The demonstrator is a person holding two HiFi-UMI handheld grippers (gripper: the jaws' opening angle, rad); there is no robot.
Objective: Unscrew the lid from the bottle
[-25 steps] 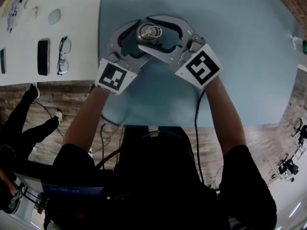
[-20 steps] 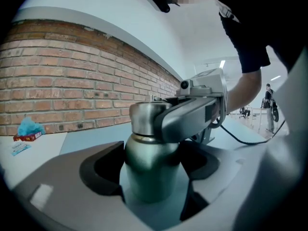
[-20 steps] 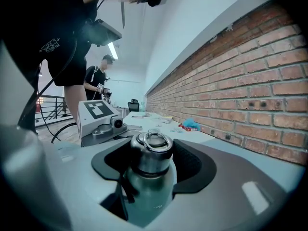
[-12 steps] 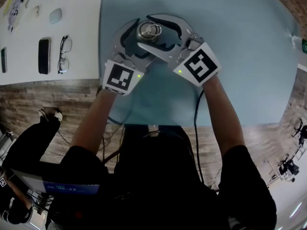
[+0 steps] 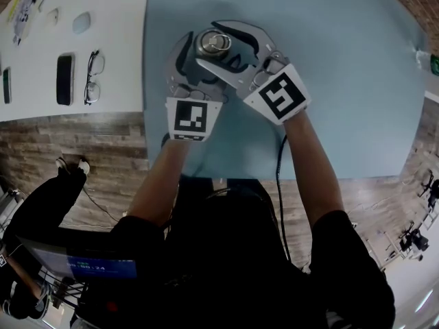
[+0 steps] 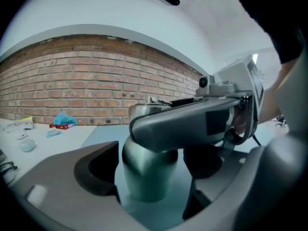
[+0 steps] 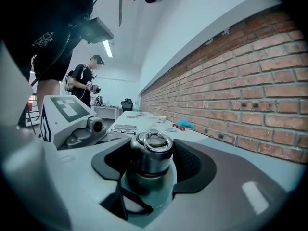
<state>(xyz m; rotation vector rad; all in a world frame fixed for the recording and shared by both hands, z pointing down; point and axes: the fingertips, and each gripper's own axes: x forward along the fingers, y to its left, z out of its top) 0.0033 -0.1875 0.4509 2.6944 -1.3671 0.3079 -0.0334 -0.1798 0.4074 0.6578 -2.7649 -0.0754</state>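
Observation:
A metal bottle stands on the light blue table (image 5: 343, 101), its steel lid (image 5: 215, 43) topped by a ring. My right gripper (image 5: 218, 45) reaches in from the right, shut on the lid (image 7: 151, 150), with both dark pads against its sides. My left gripper (image 5: 206, 55) comes from below, lower down around the bottle body (image 6: 144, 172). Its jaws have just been opening. The body stands between its pads with a small gap on each side. One right finger (image 6: 192, 121) crosses over the bottle top in the left gripper view.
A white table (image 5: 41, 108) adjoins on the left, holding a phone (image 5: 64, 79), glasses (image 5: 95, 76) and a mouse (image 5: 81, 23). A brick wall (image 7: 250, 95) runs behind the tables. A person (image 7: 89, 83) stands far back. A cable (image 5: 280, 177) hangs from my right gripper.
My left gripper has swung round the bottle, its marker cube moving right toward the middle. Its jaws look wider. The right gripper and the bottle have stayed in place.

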